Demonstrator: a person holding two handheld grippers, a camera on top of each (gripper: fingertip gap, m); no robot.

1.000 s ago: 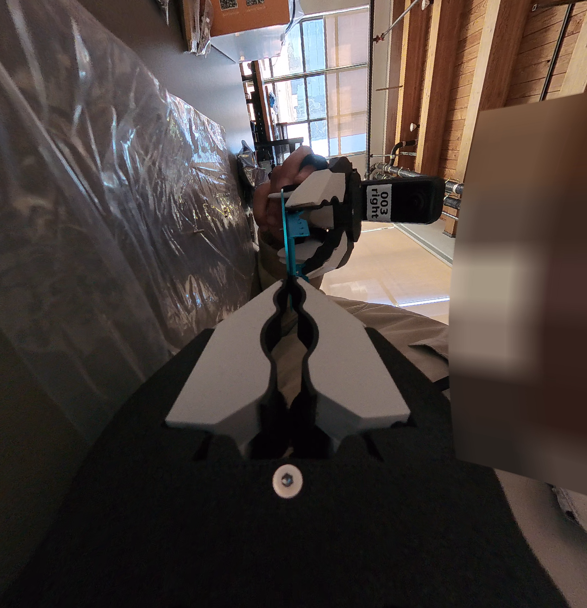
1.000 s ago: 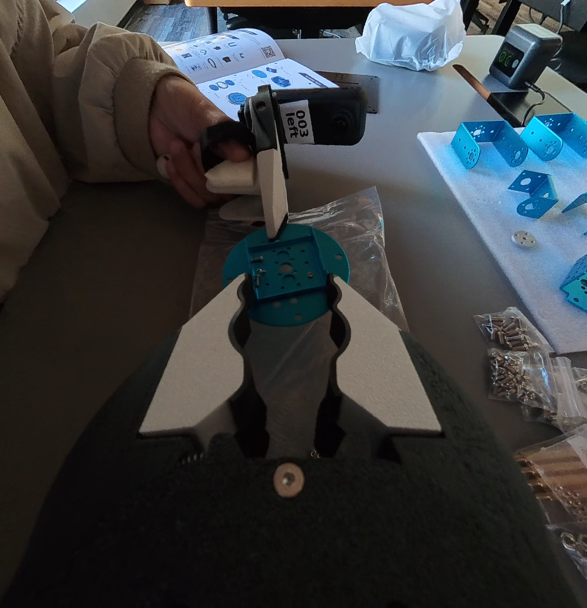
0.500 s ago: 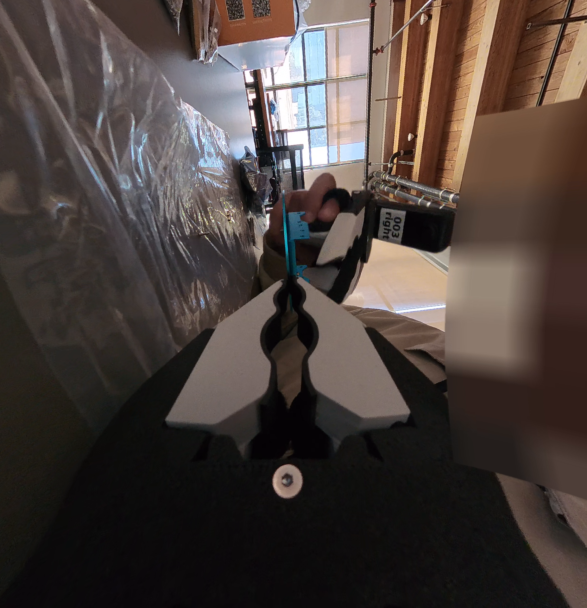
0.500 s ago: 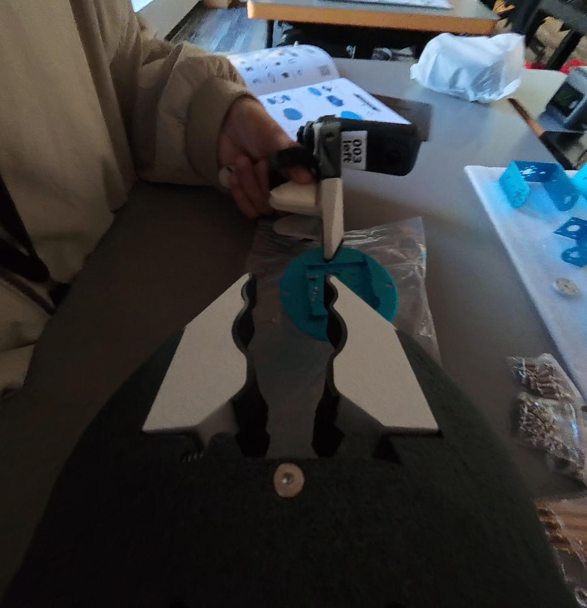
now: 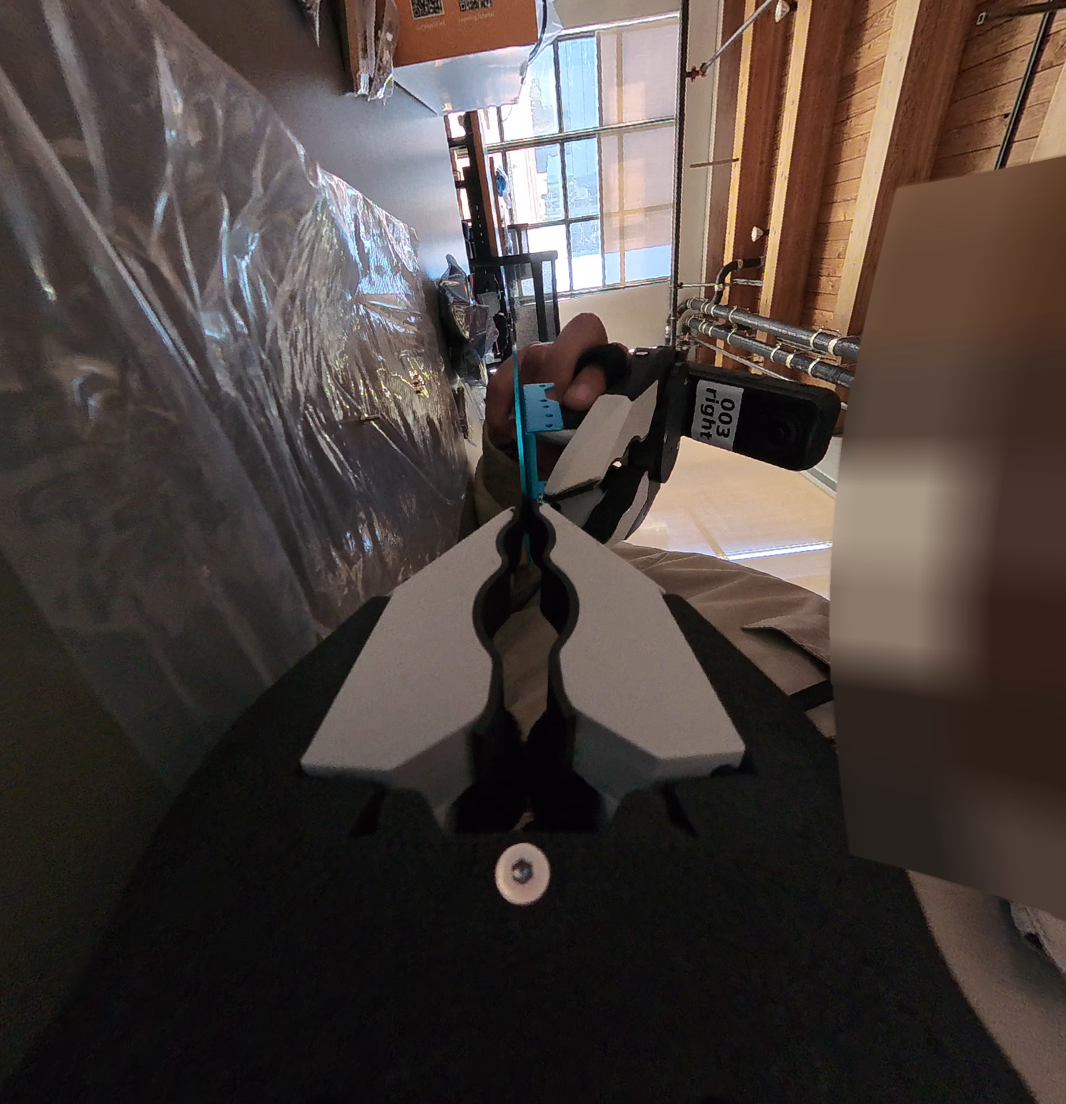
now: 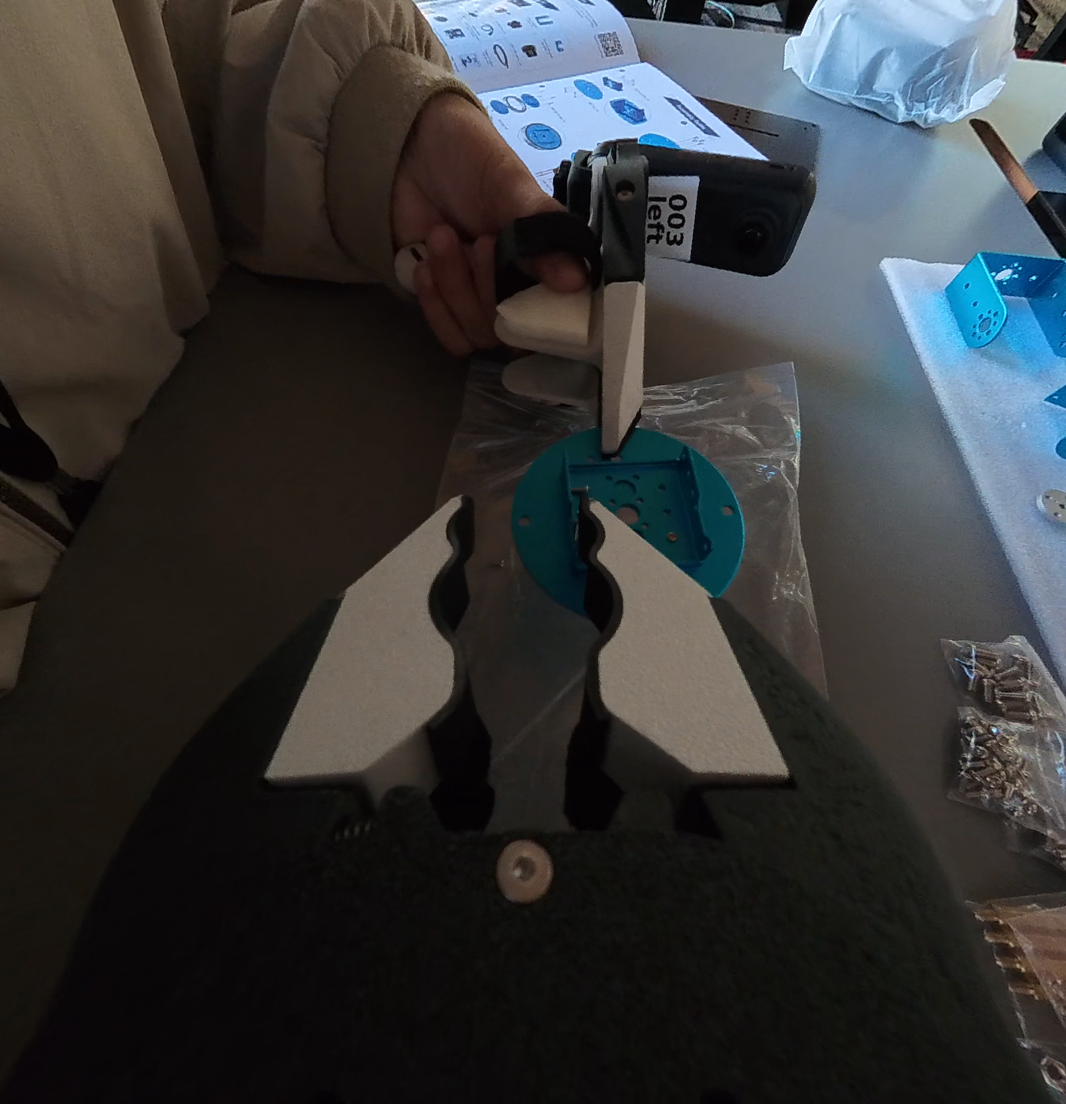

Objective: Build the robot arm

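Two screw bags [image 6: 1010, 753] lie beside the teal disc [image 6: 722, 531].

Both grippers have pale grey wedge fingers [image 6: 393, 645] with wavy black inner edges, a black textured body, a silver screw [image 6: 523, 887]; beige puffy sleeve [image 6: 315, 137].

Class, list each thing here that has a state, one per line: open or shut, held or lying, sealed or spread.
Left gripper: shut on the blue disc's edge.
Right gripper: open, one finger at the bracket.
Blue disc: held up above a clear bag.
Bracket: sitting on the disc.
Booklet: lying open.
Screw bags: lying on the table.
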